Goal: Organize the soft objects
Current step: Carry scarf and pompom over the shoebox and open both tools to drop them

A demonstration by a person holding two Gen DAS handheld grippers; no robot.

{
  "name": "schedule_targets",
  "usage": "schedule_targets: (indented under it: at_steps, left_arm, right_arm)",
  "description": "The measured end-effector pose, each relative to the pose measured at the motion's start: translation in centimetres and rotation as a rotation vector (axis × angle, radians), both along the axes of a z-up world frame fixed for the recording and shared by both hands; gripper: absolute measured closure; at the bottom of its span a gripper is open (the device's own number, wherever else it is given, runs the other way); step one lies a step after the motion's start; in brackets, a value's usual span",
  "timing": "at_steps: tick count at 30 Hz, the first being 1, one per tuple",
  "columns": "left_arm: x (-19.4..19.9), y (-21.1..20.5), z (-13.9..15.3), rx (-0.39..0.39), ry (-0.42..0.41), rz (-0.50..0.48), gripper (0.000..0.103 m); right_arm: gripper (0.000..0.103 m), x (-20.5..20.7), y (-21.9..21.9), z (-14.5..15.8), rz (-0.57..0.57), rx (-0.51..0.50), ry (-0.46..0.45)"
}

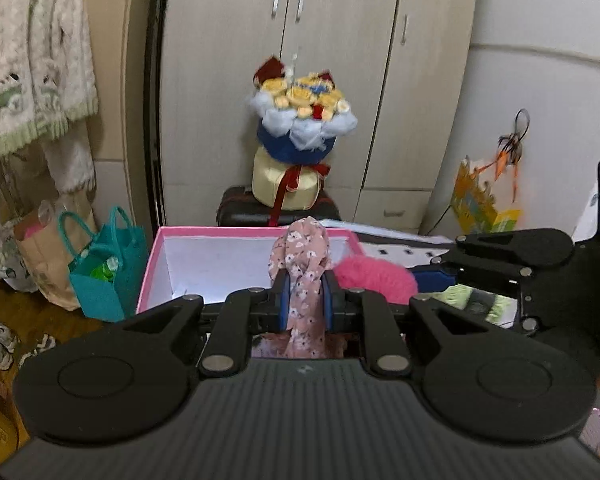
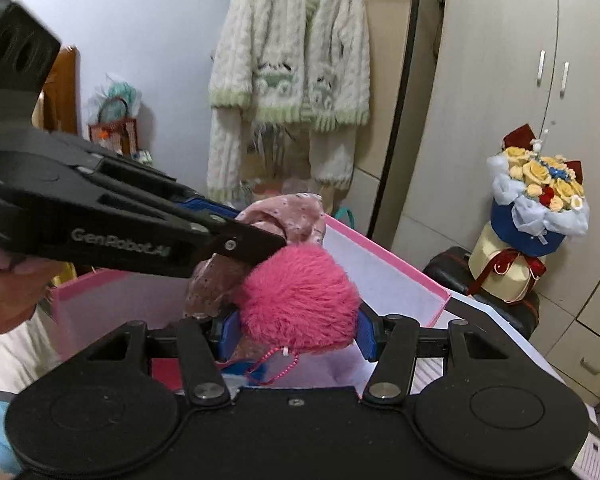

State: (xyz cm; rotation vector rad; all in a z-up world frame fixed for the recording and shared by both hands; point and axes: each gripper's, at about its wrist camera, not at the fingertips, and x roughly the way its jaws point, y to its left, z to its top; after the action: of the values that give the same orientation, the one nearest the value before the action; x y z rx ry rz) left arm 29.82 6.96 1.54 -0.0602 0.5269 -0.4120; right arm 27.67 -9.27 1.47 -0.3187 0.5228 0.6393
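My left gripper (image 1: 306, 296) is shut on a pink floral cloth (image 1: 306, 276) that bunches up above the blue pads and hangs below them. It hovers over the near edge of an open pink box (image 1: 220, 233) with a white inside. My right gripper (image 2: 296, 330) is shut on a fluffy hot-pink pompom (image 2: 300, 300) with a beaded pink cord dangling under it. In the right wrist view the left gripper (image 2: 266, 242) comes in from the left, holding the floral cloth (image 2: 288, 216) just above the pompom, over the pink box (image 2: 400, 256). The pompom (image 1: 374, 276) shows right of the cloth in the left view.
A flower bouquet (image 1: 300, 120) on a cream round box sits atop a dark suitcase (image 1: 240, 210) before wardrobe doors (image 1: 340, 60). A teal bag (image 1: 100, 272) and a paper bag stand left of the box. A white knit cardigan (image 2: 292, 72) hangs on the wall. A person's hand (image 2: 4, 300) grips the left tool.
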Motion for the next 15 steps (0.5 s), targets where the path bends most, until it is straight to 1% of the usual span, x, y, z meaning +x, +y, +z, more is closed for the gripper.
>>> schedule_targets:
  at_steps: [2, 4, 7, 9, 11, 15]
  left_arm:
    - [1.7, -0.2, -0.8, 0.021, 0.022, -0.015, 0.088]
    - [3.0, -0.6, -1.0, 0.048, 0.047, -0.029, 0.088]
    - [4.6, -1.1, -1.7, 0.092, 0.084, -0.027, 0.088]
    - [5.2, -1.5, -2.1, 0.118, 0.099, -0.03, 0.088]
    - [5.5, -1.6, -2.5, 0.135, 0.106, -0.026, 0.088]
    - [6.0, -1.7, -3.1, 0.14, 0.094, -0.004, 0.088]
  right_arm:
    - [0.042, 1.3, 0.3, -0.4, -0.013, -0.031, -0.005]
    - [0.042, 2.5, 0.5, -0.8, -0.019, -0.064, 0.016]
    - [0.042, 4.0, 0.9, -1.3, -0.023, -0.078, 0.053]
    - [0.042, 4.6, 1.3, -1.8, -0.024, -0.101, 0.062]
    - [0.042, 4.9, 1.7, -2.5, -0.017, -0.133, 0.058]
    - [0.042, 5.5, 2.4, -3.7, -0.032, -0.169, 0.057]
